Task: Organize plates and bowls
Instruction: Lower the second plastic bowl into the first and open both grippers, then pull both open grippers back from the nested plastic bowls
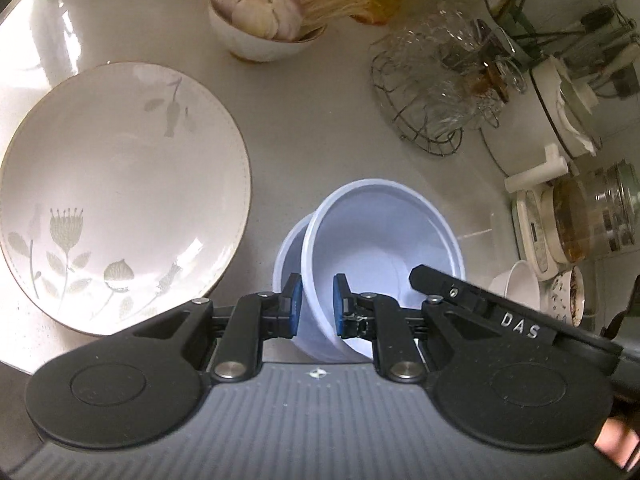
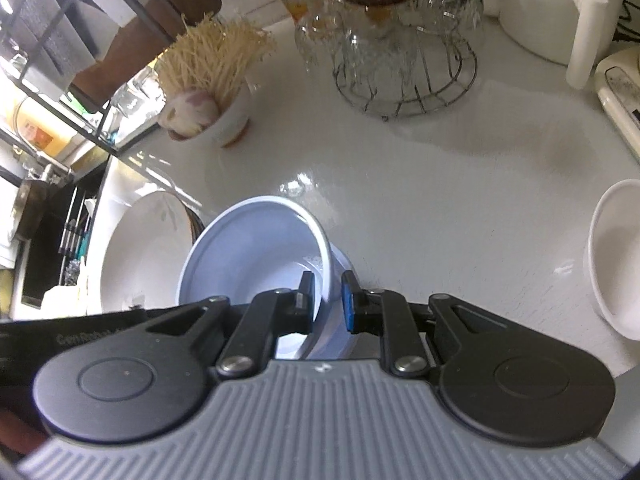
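Note:
A pale blue bowl [image 1: 384,240] hangs tilted, its base inside a second pale blue bowl [image 1: 286,252] on the white counter. My left gripper [image 1: 318,304] is shut on the near wall of the upper bowl, one pad inside and one outside. My right gripper [image 2: 328,304] is shut on the opposite wall of the same blue bowl [image 2: 256,248], with the lower bowl [image 2: 342,272] showing beneath. A large white plate with a grey flower pattern [image 1: 120,184] lies flat to the left, and shows again as the plate [image 2: 140,248] in the right wrist view. A small white bowl [image 2: 616,260] stands at the right.
A white bowl of onion and enoki mushrooms [image 1: 256,20] stands at the back. A wire basket of glassware [image 1: 432,92], a white kettle [image 1: 560,120] and a glass jar [image 1: 592,216] crowd the right side. A dark rack [image 2: 60,40] and the counter edge lie left.

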Action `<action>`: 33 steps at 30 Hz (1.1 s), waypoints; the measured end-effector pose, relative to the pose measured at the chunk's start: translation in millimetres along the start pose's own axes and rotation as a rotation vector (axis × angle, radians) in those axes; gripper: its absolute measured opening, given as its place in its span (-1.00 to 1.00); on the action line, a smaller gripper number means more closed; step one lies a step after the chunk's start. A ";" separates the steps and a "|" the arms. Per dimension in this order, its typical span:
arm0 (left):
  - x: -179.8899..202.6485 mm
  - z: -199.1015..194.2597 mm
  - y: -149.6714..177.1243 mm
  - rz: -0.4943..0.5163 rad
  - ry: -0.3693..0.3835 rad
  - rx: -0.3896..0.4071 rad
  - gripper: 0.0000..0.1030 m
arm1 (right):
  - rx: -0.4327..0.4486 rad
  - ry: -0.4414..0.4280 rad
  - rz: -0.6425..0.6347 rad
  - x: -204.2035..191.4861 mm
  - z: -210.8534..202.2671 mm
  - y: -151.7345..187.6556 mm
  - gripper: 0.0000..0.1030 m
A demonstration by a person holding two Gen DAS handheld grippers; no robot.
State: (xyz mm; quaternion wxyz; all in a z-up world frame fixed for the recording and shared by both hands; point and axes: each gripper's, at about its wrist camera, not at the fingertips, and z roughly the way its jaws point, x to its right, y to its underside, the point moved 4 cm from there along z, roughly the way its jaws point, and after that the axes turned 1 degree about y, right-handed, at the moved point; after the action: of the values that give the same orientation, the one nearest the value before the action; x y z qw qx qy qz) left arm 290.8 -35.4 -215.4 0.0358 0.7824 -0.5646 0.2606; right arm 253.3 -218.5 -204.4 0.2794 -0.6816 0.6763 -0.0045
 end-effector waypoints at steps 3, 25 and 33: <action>-4.8 -0.6 -1.0 -0.004 -0.011 -0.003 -0.62 | -0.006 -0.001 0.022 2.0 3.5 -0.5 -0.65; 30.9 -64.7 -19.1 0.159 0.007 0.138 -0.28 | 0.188 0.008 -0.023 -24.2 -56.7 -14.3 0.03; 57.9 -98.4 -22.1 0.264 0.025 0.231 -0.28 | 0.333 0.022 0.002 -25.2 -90.7 -21.9 0.03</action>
State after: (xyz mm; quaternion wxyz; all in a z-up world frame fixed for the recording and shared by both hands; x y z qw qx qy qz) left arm 287.8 -43.1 -99.3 -0.0817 0.6969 -0.6283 0.3360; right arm 236.5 -230.8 -110.1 0.3812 -0.6252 0.6697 -0.1237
